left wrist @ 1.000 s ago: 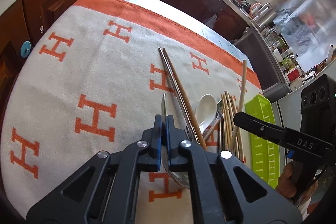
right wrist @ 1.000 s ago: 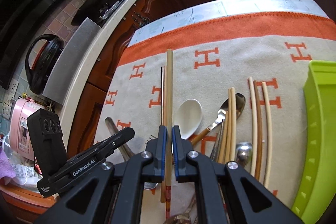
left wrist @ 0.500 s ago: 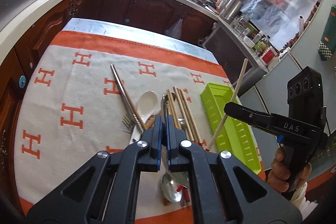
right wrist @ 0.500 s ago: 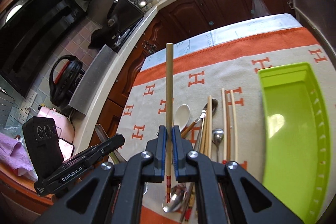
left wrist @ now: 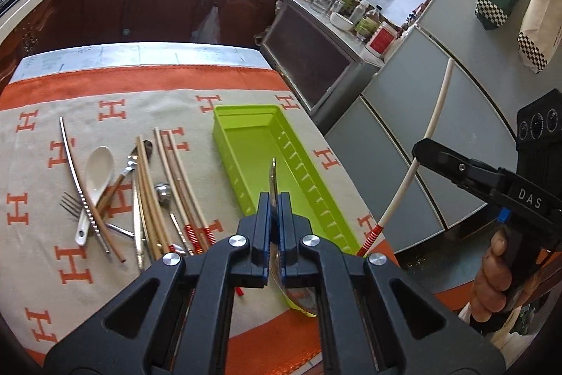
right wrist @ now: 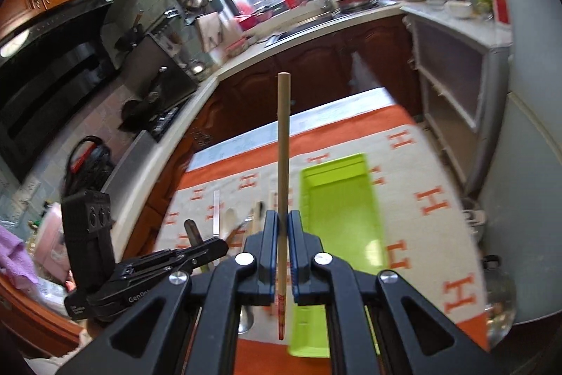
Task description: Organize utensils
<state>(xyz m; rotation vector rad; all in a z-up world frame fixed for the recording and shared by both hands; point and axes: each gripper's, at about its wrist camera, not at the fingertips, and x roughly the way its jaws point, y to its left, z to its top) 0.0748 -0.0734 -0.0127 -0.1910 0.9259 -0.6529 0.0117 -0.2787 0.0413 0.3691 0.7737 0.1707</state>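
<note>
My left gripper is shut on a metal spoon, held edge-on above the near end of the lime-green tray; the spoon's bowl hangs below the jaws. My right gripper is shut on a pale wooden chopstick with a red-banded end, held high above the table. It also shows in the left wrist view, right of the tray. The tray lies on the orange-and-beige H-pattern cloth and looks empty.
Left of the tray lie several chopsticks, a white ceramic spoon, a fork, metal spoons and a metal chopstick. Dark wood cabinets and a counter stand beyond the table; grey cabinets stand to the right.
Both grippers have risen well above the table and moved right, toward the green tray, each carrying its utensil. The left gripper now hovers over the tray's near end.
</note>
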